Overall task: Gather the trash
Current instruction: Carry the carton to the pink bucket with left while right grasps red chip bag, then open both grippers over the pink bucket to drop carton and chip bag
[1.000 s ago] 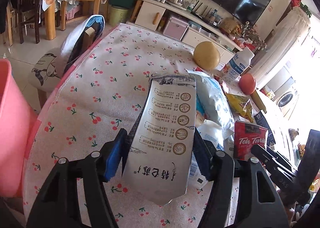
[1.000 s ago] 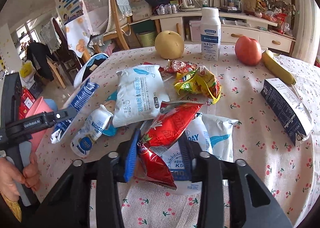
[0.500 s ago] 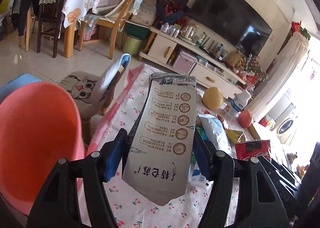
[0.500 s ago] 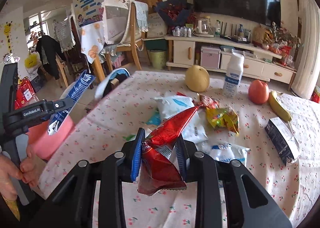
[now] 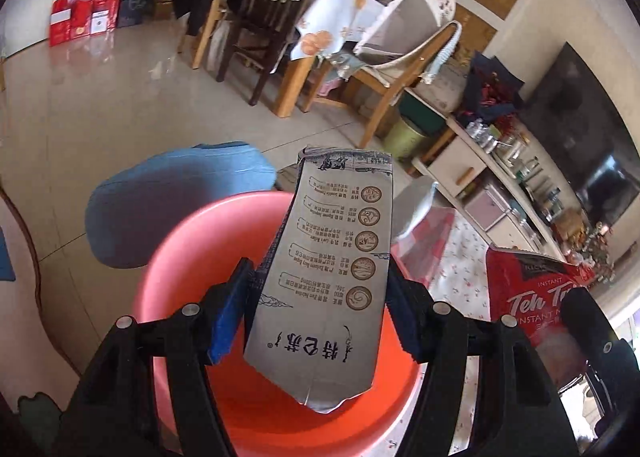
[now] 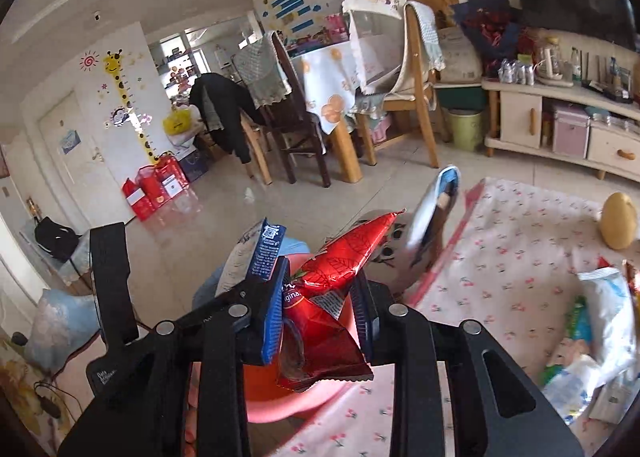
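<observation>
The left claw was clamped on a grey printed packet, low in the middle of the left wrist view. Its blue pads pinched the packet's two long edges. The packet stuck up and forward, right over the open mouth of the pink bucket that filled the bottom of that frame. At the right edge of that view sat a red tea packet.

In the right wrist view, the right claw was squeezed tight on a red shiny wrapper, low in the middle. The pink bucket peeked out under it, at the bottom. To the right lay the cherry tablecloth, with more packets and a yellow fruit near the right edge.

Both pieces of trash looked light and thin. I think the grey packet was a bit stiff, so holding its edges worked well. The red wrapper looked crinkly and slippery, so it was best pinched around its middle.
</observation>
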Demonstrator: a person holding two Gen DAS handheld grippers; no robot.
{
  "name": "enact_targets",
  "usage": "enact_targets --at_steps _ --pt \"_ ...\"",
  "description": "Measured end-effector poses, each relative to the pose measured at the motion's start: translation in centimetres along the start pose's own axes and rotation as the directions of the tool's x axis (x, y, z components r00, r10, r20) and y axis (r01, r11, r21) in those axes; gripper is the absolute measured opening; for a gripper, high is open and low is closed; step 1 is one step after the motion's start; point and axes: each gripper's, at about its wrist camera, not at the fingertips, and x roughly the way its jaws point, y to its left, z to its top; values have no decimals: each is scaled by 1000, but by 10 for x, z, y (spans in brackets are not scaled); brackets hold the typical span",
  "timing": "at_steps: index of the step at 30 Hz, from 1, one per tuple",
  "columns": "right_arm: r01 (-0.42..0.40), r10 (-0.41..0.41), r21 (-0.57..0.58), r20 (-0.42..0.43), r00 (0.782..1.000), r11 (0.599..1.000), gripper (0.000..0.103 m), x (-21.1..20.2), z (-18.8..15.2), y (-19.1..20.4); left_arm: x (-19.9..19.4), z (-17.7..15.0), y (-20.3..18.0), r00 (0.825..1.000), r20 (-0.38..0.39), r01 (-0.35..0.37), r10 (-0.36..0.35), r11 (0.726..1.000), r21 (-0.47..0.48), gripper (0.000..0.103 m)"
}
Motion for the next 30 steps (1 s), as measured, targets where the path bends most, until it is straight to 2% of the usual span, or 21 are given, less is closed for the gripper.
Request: enact_targets --at_steps 2,4,6,7,8,11,14,19,21,24,30 --pt "-29 30 20 -45 999 999 33 25 -2 6 8 4 7 999 -21 -44 44 999 -18 65" --pt "-19 22 40 -89 996 999 35 43 -7 8 15 6 11 997 -36 -70 69 997 -30 68" --pt "-14 21 70 -109 994 997 50 47 -12 3 18 8 15 996 -37 -82 81 996 -26 76" --pt "5 2 75 -98 995 997 67 40 -18 -1 17 8 13 996 -24 -84 83 996 -19 77" --pt "26 -19 78 -83 996 997 76 34 -20 -4 17 7 13 996 -7 -84 84 996 -9 78" --pt "64 -60 98 -49 997 993 82 11 -25 -17 9 5 5 996 65 -70 68 997 28 82" --pt "120 -115 117 -46 992 986 88 -10 -32 -34 -2 0 -6 990 135 26 -34 998 60 83" --pt "211 -208 66 -59 976 975 90 -37 -56 -54 -22 -14 -42 953 242 130 -180 969 209 92" --pt "255 -253 33 -56 966 966 90 -47 -69 -59 -26 -21 -56 943 239 165 -231 950 267 92" --pt "304 -304 -3 -9 953 953 93 -66 -85 -68 -26 -29 -77 947 216 154 -236 928 340 92" --pt "396 -389 -49 109 915 917 98 -108 -103 -83 -25 -46 -106 960 137 172 -246 898 405 92"
